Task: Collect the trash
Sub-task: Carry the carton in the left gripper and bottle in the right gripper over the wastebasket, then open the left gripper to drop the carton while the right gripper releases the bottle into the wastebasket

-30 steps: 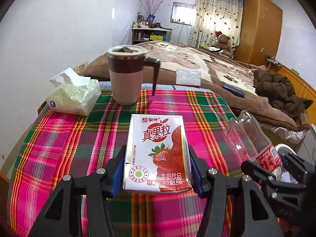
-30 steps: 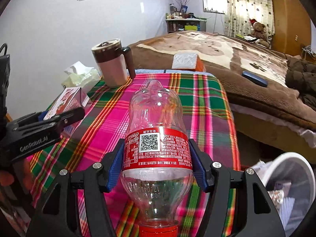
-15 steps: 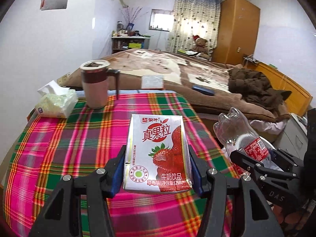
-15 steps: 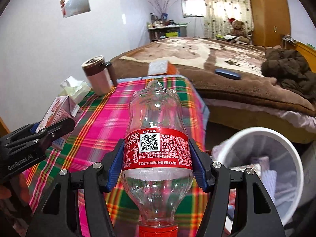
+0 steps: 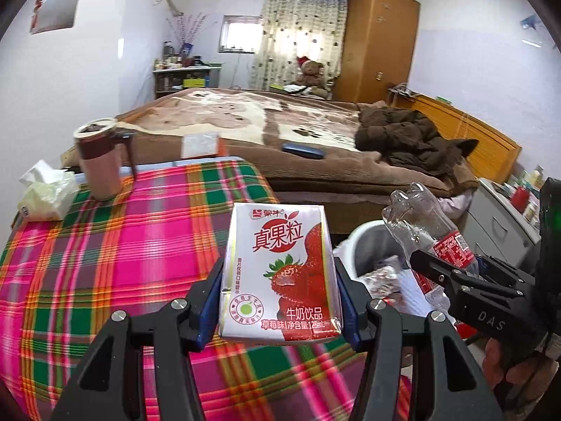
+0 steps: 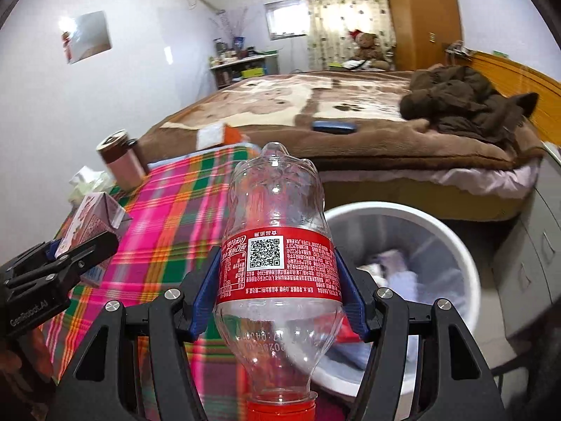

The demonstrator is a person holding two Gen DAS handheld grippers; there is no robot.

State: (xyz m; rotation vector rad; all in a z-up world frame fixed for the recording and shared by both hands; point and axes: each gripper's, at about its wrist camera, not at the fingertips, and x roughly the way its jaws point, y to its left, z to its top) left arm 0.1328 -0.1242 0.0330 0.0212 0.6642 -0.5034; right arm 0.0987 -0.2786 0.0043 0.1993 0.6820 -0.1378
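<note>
So the milk carton (image 5: 280,273) had 真果粒 in big red letters with a strawberry picture, 牛奶饮品 near the bottom, plus what looked like 125mL. The left gripper (image 5: 278,301) was clamped on it, blue pads pressed to both sides, held up over the plaid tablecloth (image 5: 122,263). The right gripper (image 6: 277,298) was squeezed around one empty plastic bottle (image 6: 277,263) at its red label, which had a QR code and small print I couldn't read. The red cap pointed back toward the camera. The bottle was up in the air next to the white trash bin (image 6: 452,242), which already had some crumpled stuff inside. "DAS" and "GenRobot.AI" were printed on the grippers' sides. On the table: one lidded mug (image 5: 100,158) and one tissue pack (image 5: 47,193).
</note>
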